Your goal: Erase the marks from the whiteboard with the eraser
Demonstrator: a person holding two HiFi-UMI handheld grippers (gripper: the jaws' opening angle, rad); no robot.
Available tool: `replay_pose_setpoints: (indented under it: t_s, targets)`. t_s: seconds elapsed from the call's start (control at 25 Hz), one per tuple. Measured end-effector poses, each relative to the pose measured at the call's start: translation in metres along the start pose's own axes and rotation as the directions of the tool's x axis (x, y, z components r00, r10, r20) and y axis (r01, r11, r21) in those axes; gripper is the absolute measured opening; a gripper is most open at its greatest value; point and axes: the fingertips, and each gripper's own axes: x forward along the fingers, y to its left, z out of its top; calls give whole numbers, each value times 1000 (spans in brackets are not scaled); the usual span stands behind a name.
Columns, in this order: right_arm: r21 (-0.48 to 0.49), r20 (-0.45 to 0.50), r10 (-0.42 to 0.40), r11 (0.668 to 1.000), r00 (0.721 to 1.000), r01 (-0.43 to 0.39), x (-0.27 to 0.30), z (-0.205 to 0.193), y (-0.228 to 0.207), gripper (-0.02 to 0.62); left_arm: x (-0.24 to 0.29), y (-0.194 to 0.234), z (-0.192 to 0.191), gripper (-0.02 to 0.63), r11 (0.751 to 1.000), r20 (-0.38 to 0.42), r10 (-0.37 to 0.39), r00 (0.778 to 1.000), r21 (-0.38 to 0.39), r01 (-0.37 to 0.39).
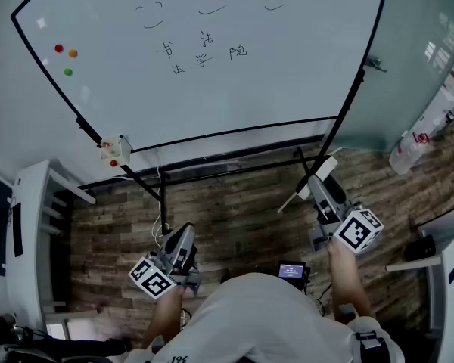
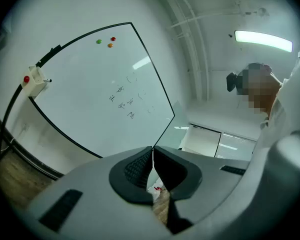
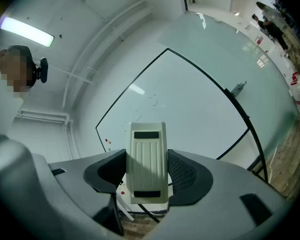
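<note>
The right tool (image 3: 148, 170) pinches the pale eraser (image 3: 148, 154), the left tool (image 2: 152, 156) is pressed together on nothing, and the whiteboard (image 1: 287, 82) with its marks (image 1: 204, 51) stands far ahead.

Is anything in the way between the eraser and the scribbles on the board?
No, nothing visible is. The right gripper holds the eraser in its jaws, away from the whiteboard, with only open air between it and the marks higher up the board.

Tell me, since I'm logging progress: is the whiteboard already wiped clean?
No: handwritten marks show on the whiteboard, and the eraser sits clamped in the right gripper.
</note>
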Motion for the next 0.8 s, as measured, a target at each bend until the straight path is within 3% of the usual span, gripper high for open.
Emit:
replay_pose_setpoints:
  t_s: [0.48, 0.64, 0.8]
  targets:
    - [-12, -34, -51, 999, 998, 50, 7, -5, -2, 272, -8, 5, 3, 14, 1000, -1, -8, 1000, -15, 8]
    - [-21, -19, -73, 997, 997, 73, 11, -1, -2, 272, -18, 10, 13, 14, 1000, 18, -5, 1000, 11, 5]
    - [27, 25, -44, 999, 999, 43, 19, 6, 6, 270, -33, 16, 27, 14, 999, 29, -5, 1000, 47, 4]
